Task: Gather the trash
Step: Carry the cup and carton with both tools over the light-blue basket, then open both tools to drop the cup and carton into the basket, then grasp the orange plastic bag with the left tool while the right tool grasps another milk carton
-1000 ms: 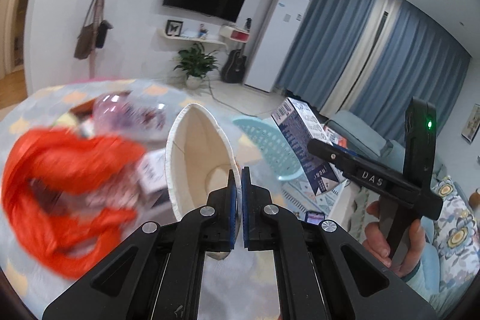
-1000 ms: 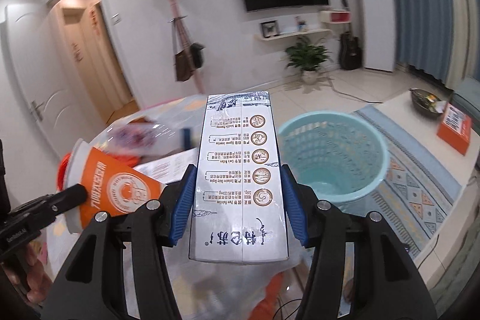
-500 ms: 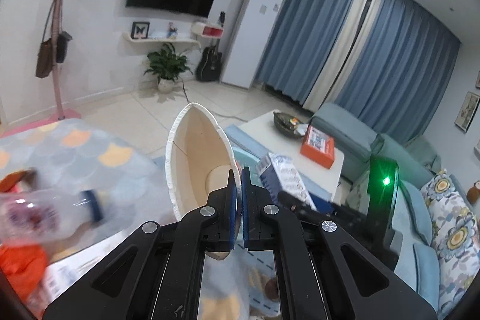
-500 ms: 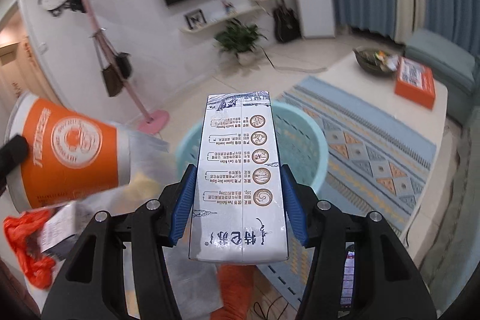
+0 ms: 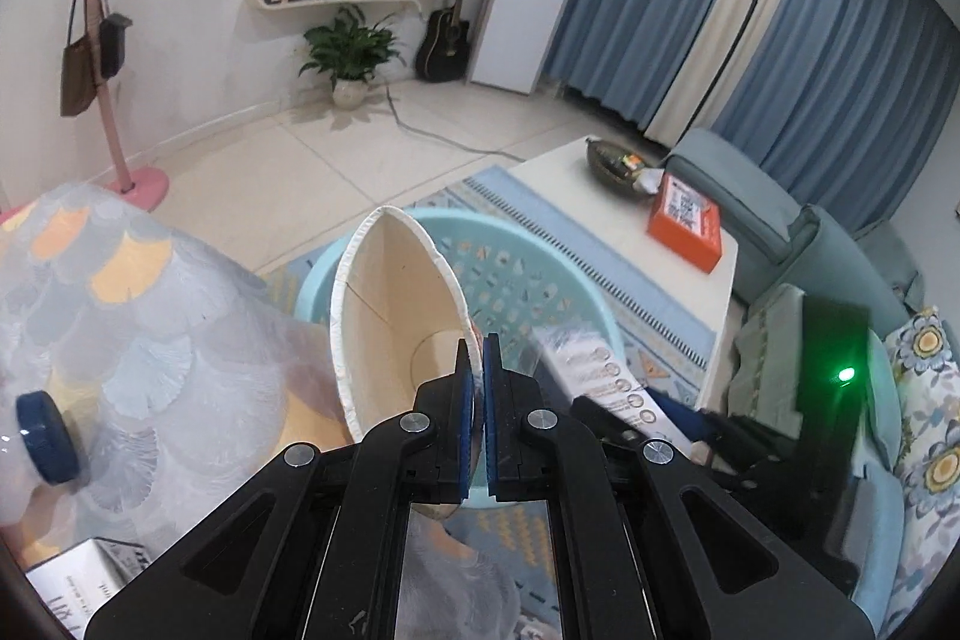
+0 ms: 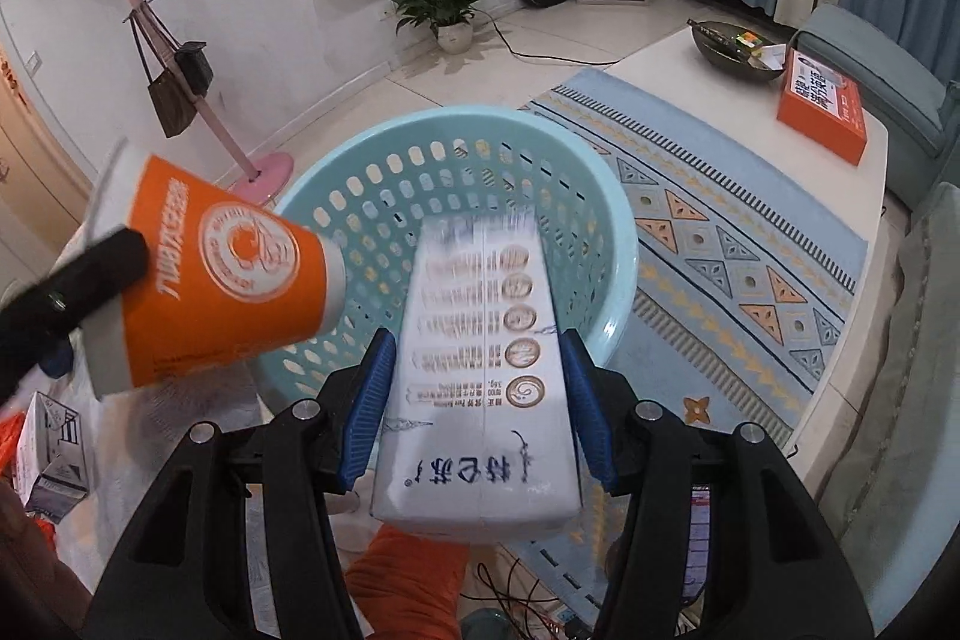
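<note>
My left gripper [image 5: 477, 370] is shut on the rim of an orange paper cup [image 5: 393, 304], squashed to an oval, held over the light blue perforated basket [image 5: 528, 274]. In the right wrist view the cup [image 6: 210, 292] hangs at the left above the basket [image 6: 468, 172]. My right gripper [image 6: 477, 388] has opened; the white carton [image 6: 480, 376] lies between the spread pads, blurred and tipping toward the basket. The carton also shows in the left wrist view [image 5: 594, 364].
A table with a scale-pattern cloth [image 5: 132, 316] is at the left with a bottle's blue cap [image 5: 45, 439] and a small box [image 6: 51, 436]. A white coffee table [image 6: 750, 100] with an orange box [image 6: 822, 106], a patterned rug [image 6: 720, 232] and a sofa [image 5: 780, 220] lie beyond.
Both grippers swung from the table to above the basket. My right gripper's jaws widened and the carton has come loose, blurred as it slips. The left grip on the cup is unchanged.
</note>
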### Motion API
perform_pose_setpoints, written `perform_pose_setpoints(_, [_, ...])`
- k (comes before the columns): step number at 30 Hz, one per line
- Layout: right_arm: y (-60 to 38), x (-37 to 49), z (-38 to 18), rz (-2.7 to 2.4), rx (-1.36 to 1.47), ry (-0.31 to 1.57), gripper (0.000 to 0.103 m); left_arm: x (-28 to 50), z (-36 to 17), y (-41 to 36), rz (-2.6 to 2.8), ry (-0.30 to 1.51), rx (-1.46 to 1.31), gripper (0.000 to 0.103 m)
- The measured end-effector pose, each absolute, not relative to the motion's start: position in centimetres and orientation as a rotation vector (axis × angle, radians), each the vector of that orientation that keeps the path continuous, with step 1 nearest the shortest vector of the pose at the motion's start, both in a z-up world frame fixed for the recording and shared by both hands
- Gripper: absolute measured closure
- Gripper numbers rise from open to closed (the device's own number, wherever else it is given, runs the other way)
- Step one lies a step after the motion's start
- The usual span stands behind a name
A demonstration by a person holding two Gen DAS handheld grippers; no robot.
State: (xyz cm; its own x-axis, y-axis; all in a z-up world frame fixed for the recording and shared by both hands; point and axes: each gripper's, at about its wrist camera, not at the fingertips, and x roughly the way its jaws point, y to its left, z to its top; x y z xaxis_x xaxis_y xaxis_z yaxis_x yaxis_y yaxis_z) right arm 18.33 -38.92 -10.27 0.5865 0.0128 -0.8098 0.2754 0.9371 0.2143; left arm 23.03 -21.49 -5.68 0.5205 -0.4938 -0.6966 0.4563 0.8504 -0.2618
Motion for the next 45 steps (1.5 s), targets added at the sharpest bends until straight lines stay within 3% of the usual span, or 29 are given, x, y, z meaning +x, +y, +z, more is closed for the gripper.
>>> perform_pose_setpoints(5, [-39.4,18.3,-10.1,-0.156,0.350,0.933,0.050,23.4,-6.4,-20.9,-0.572,0.879,-0.063,0.097])
perform_pose_setpoints(7, [-39.4,18.2,-9.9,-0.156,0.357,0.929,0.050,23.3,-6.2,-20.7,-0.567,0.875,-0.066,0.081])
perform_pose_setpoints(9, [-39.3,17.9,-9.7,-0.152,0.363,0.927,0.050,22.9,-5.9,-20.4,-0.562,0.860,-0.066,0.073])
perform_pose_setpoints(18, [-37.6,15.9,-7.2,-0.117,0.355,0.883,0.050,19.8,-3.4,-17.7,-0.578,0.797,-0.101,0.066])
perform_pose_setpoints(25, [-34.1,13.6,-3.2,-0.052,0.308,0.797,0.050,15.0,0.3,-13.3,-0.547,0.679,-0.120,0.052])
perform_pose_setpoints(37, [-23.1,10.0,2.2,0.160,0.152,0.684,0.050,6.6,4.8,0.2,-0.239,0.502,-0.101,0.029])
perform_pose_setpoints(45, [-17.0,10.3,1.9,0.273,0.078,0.690,0.041,4.3,3.4,10.0,-0.005,0.522,-0.081,0.023])
